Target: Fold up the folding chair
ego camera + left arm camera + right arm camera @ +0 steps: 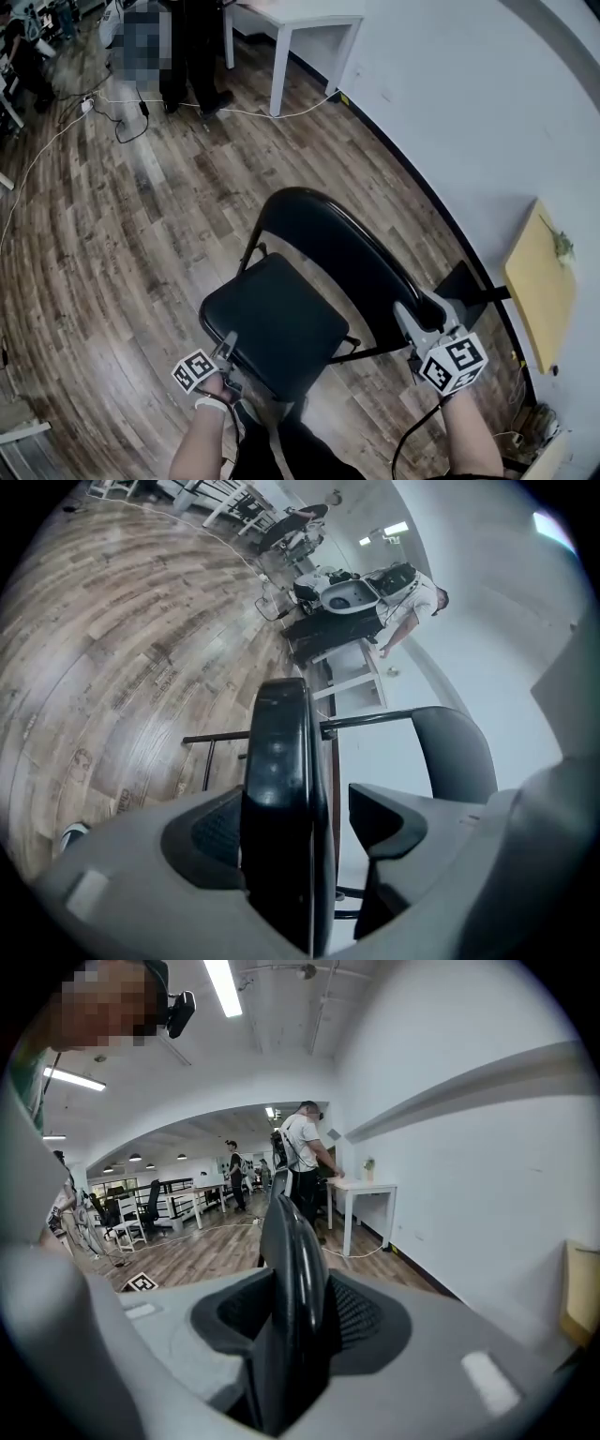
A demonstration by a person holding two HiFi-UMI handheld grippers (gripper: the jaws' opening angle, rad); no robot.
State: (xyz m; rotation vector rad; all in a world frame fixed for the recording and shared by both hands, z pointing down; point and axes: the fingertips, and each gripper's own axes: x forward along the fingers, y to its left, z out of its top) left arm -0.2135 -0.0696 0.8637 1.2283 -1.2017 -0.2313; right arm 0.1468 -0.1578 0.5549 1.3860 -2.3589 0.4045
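On the chair (281, 323), right hand-held gripper (422, 314) shows markers (454, 363).

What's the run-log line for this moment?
left gripper: open, seat between jaws | right gripper: shut on backrest | folding chair: not yet folded

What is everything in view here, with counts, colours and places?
chair: one, black, standing on the floor, centre
table: one, white, by the wall, far end
board: one, yellowish, by the wall, right
cables: several, white and black, on the floor near the table
bystander: one, dark trousers, beside the table
floor: brown wood planks
wall: white, right side
left gripper: grey, open around the seat edge
right gripper: grey, clamped on the backrest
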